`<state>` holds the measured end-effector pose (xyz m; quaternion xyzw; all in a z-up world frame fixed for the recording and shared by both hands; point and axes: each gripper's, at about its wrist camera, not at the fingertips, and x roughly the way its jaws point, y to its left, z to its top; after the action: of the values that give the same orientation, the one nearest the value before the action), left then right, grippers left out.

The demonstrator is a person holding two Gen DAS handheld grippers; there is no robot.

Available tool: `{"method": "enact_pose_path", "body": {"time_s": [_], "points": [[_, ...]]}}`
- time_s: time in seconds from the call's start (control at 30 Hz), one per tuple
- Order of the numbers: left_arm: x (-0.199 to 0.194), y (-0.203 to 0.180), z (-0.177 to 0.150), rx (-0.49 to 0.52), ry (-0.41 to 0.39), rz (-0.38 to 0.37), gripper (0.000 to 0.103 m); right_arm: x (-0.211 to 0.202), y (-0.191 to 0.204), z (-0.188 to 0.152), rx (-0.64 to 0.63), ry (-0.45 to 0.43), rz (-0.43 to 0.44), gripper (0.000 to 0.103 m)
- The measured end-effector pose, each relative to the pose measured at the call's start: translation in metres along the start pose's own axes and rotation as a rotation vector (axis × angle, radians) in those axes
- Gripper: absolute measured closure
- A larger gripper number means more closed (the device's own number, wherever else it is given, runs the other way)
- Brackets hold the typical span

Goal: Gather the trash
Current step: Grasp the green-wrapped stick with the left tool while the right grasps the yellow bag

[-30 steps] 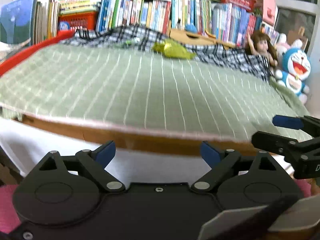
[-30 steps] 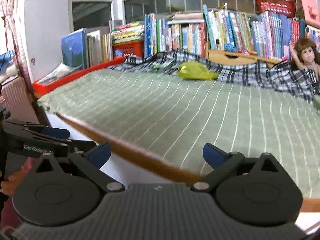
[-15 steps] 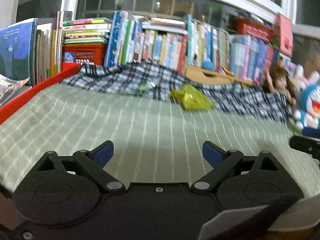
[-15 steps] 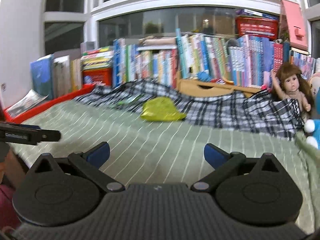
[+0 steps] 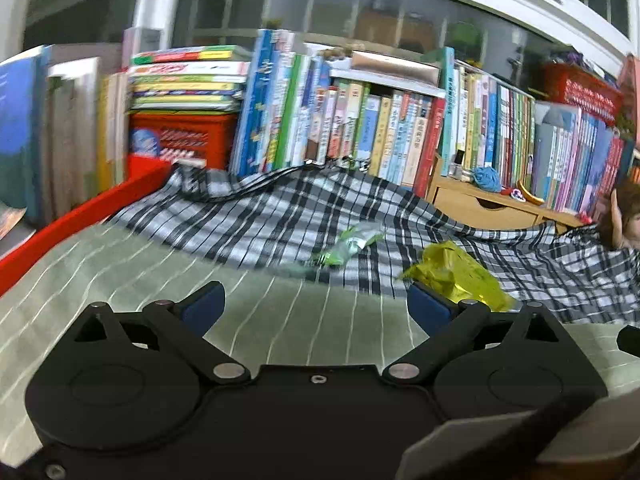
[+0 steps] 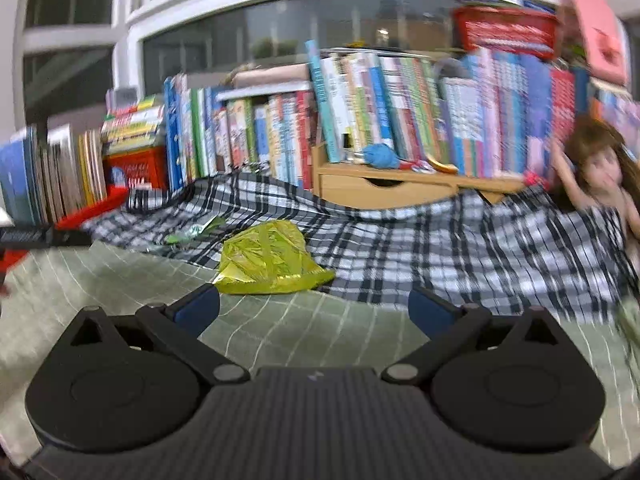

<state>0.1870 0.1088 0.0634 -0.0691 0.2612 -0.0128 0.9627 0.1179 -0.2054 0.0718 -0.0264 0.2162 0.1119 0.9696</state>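
Observation:
A crumpled yellow-green wrapper point(image 5: 454, 276) point(image 6: 270, 260) lies on the bed where the green striped sheet meets the checked blanket. A smaller clear-and-green wrapper point(image 5: 348, 246) point(image 6: 196, 232) lies on the blanket to its left. My left gripper point(image 5: 316, 304) is open over the green sheet, short of both wrappers, with the yellow one just beyond its right fingertip. My right gripper point(image 6: 314, 304) is open too, the yellow wrapper just ahead of its left fingertip. Nothing sits between either pair of fingers.
A black-and-white checked blanket point(image 5: 280, 216) point(image 6: 440, 248) is bunched along the back of the bed. Behind it stand rows of books point(image 5: 340, 120), a red basket point(image 5: 180, 136) and a wooden drawer box point(image 6: 384, 188). A doll point(image 6: 596, 176) sits at the right. A red bed rail point(image 5: 72, 220) runs along the left.
Both grippers have moved forward over the bed toward the wrappers, which now look larger and closer. Both stay open.

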Motion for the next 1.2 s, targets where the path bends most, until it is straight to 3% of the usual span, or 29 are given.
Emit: {"method": "enact_pose_path", "body": {"time_s": [0.1, 0.33, 0.47, 0.8, 0.87, 0.9, 0.97, 1.03, 1.1, 1.13, 1.2], "points": [[0.036, -0.002, 0.006, 0.023, 0.010, 0.046, 0.005, 0.022, 0.018, 0.006, -0.072, -0.005, 0.024, 0.000], [0.097, -0.004, 0.019, 0.063, -0.014, 0.067, 0.005, 0.078, 0.049, 0.020, -0.135, -0.003, 0.066, 0.000], [0.133, -0.003, 0.028, 0.097, 0.048, 0.061, 0.004, 0.112, 0.063, 0.021, -0.169, 0.028, 0.061, 0.000], [0.186, -0.012, 0.012, 0.141, 0.081, 0.116, 0.004, 0.169, 0.069, 0.013, -0.167, 0.141, 0.041, 0.000], [0.191, -0.012, 0.009, 0.129, 0.110, 0.114, 0.004, 0.172, 0.068, 0.011, -0.164, 0.164, 0.054, 0.007], [0.196, -0.013, 0.008, 0.131, 0.139, 0.121, 0.007, 0.173, 0.068, 0.010, -0.167, 0.173, 0.055, 0.010], [0.203, -0.016, 0.005, 0.152, 0.192, 0.103, 0.017, 0.173, 0.069, 0.007, -0.176, 0.177, 0.058, 0.026], [0.201, -0.017, 0.004, 0.149, 0.185, 0.082, 0.024, 0.170, 0.069, 0.007, -0.180, 0.165, 0.064, 0.039], [0.199, -0.019, 0.004, 0.145, 0.189, 0.050, 0.047, 0.166, 0.068, 0.008, -0.177, 0.152, 0.076, 0.040], [0.197, -0.020, 0.004, 0.149, 0.187, 0.046, 0.053, 0.163, 0.068, 0.009, -0.177, 0.143, 0.082, 0.055], [0.193, -0.024, 0.005, 0.172, 0.184, 0.046, 0.075, 0.156, 0.068, 0.012, -0.177, 0.117, 0.075, 0.056]]}}
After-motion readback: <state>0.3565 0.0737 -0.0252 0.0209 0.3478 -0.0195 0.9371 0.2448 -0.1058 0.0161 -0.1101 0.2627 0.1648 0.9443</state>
